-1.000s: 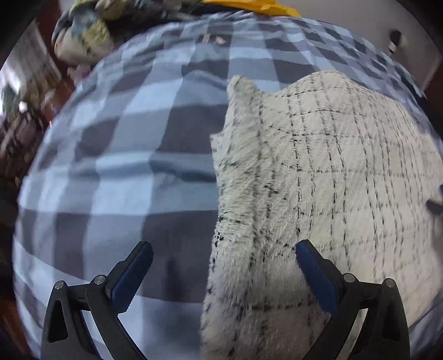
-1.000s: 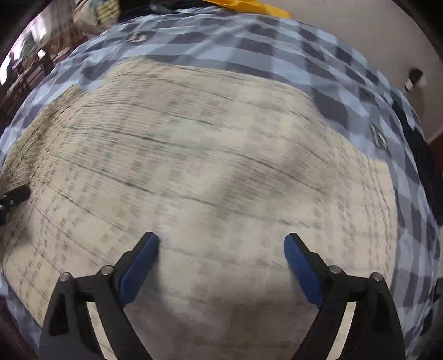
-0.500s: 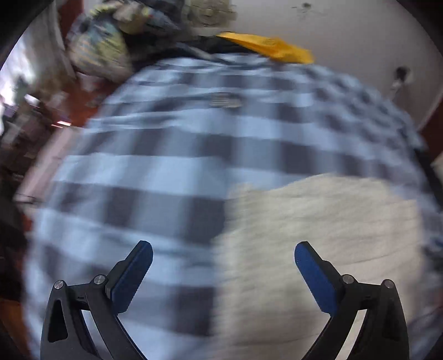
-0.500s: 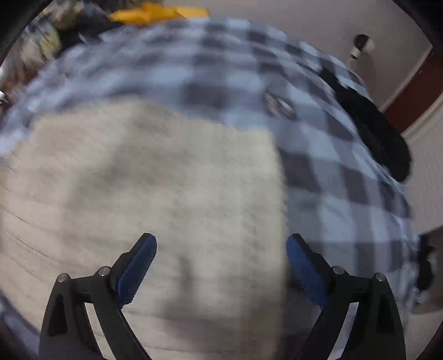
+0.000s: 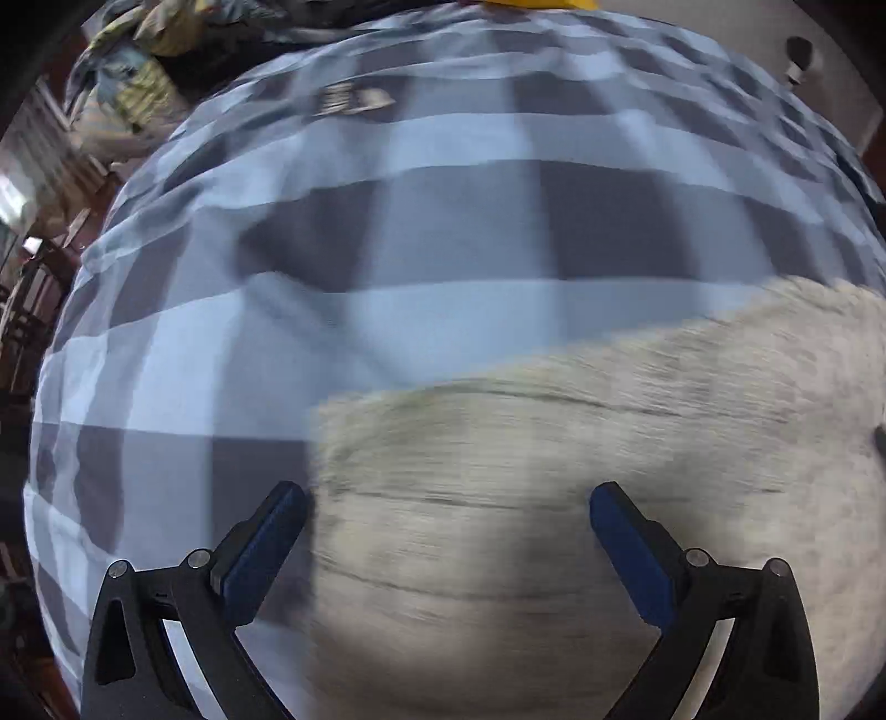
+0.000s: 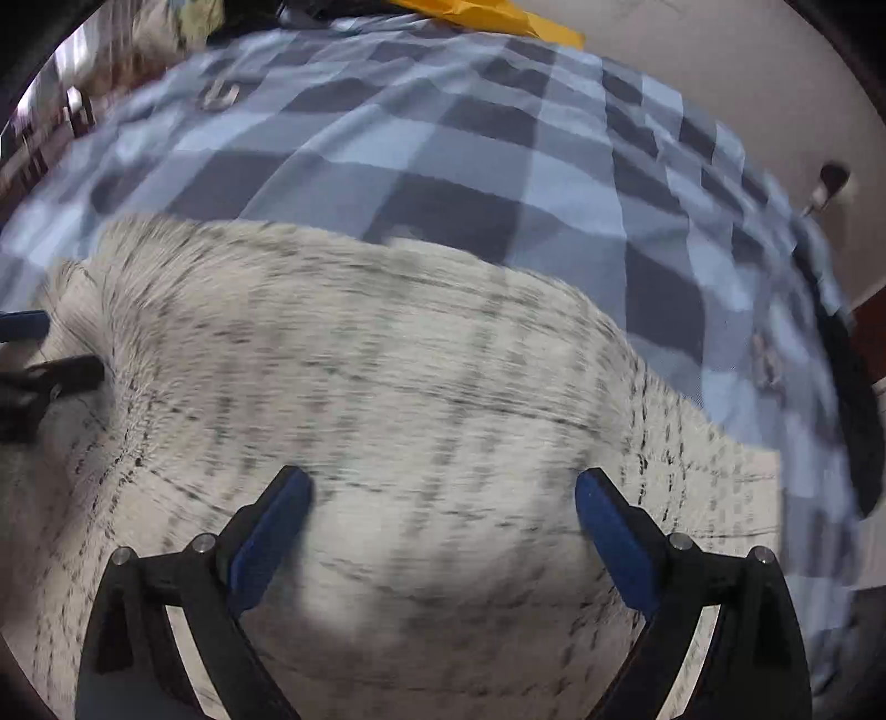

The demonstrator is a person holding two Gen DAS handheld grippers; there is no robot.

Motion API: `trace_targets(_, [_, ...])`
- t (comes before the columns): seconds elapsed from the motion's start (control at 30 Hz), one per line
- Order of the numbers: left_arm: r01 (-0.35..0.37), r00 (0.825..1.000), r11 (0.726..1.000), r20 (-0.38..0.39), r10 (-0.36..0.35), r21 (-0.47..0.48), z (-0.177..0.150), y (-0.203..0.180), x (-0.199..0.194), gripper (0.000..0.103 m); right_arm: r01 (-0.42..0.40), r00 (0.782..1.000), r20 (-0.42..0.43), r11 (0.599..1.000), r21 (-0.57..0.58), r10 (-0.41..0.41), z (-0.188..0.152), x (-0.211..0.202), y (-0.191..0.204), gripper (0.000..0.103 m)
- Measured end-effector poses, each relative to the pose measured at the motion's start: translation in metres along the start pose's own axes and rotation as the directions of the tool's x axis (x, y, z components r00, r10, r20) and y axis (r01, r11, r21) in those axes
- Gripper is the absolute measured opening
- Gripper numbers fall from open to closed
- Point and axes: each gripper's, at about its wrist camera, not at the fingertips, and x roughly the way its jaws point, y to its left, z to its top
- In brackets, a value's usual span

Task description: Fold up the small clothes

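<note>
Bedding in a blue and grey check, the sheet [image 5: 443, 232], covers the whole surface. On it lies a cream garment [image 6: 387, 399] crossed by thin dark lines, blurred in both views. The left gripper [image 5: 446, 531] hangs over the garment's edge, claw spread, nothing in it. The right gripper [image 6: 443, 520] hangs over its middle, claw also spread. A pale wall [image 6: 720, 66] stands at 1 o'clock, a yellow object [image 6: 498, 16] at 12, and a heap of clothes [image 5: 133, 83] at 10 in the left view.
</note>
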Motion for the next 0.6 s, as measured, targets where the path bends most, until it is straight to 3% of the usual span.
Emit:
trace_targets(0.03, [0.020,1.000,1.000,-0.005,-0.020,-0.021,0.001,0.011,0.002,0.103,0.017,1.000,-0.010,0.999,0.047,-0.017,-0.003,0.003,-0.022,0.095])
trace_targets(0.1, [0.010,1.000,0.998,-0.014,-0.011,-0.069,0.003,0.032,0.002,0.103,-0.103,0.994,-0.015,0.986,0.132,0.105,-0.010,0.009,-0.058,0.101])
trace_targets(0.17, [-0.095,0.995,0.993,0.005,0.096,-0.069,0.002,0.043,-0.006,0.103,-0.185,0.980,-0.037,0.965,0.187,0.195,-0.013,0.012,-0.082,0.101])
trace_targets(0.2, [-0.167,0.986,0.984,0.008,0.168,-0.068,0.001,0.050,-0.011,0.103,-0.183,0.980,-0.039,0.963,0.198,0.194,-0.014,0.009,-0.090,0.101])
trace_targets(0.3, [-0.176,0.984,0.978,0.009,0.178,-0.111,-0.005,0.070,-0.032,0.102,-0.001,0.999,-0.035,0.983,0.185,0.007,-0.016,-0.012,-0.108,0.101])
trace_targets(0.37, [-0.143,0.987,0.978,0.058,0.153,-0.151,-0.009,0.076,-0.057,0.102,0.110,0.994,-0.017,0.978,0.175,-0.109,-0.021,-0.030,-0.122,0.101])
trace_targets(0.43, [-0.113,0.983,0.978,0.125,0.135,-0.173,-0.017,0.079,-0.089,0.102,0.143,0.989,-0.001,0.969,0.202,-0.146,-0.030,-0.055,-0.134,0.101])
trace_targets(0.5, [-0.070,0.971,0.982,0.214,0.107,-0.175,-0.039,0.082,-0.137,0.102,0.133,0.989,0.042,0.967,0.217,-0.145,-0.046,-0.091,-0.137,0.101])
trace_targets(0.6, [-0.038,0.955,0.985,0.283,0.085,-0.166,-0.062,0.076,-0.188,0.103,0.111,0.984,0.110,0.967,0.228,-0.138,-0.069,-0.144,-0.124,0.101])
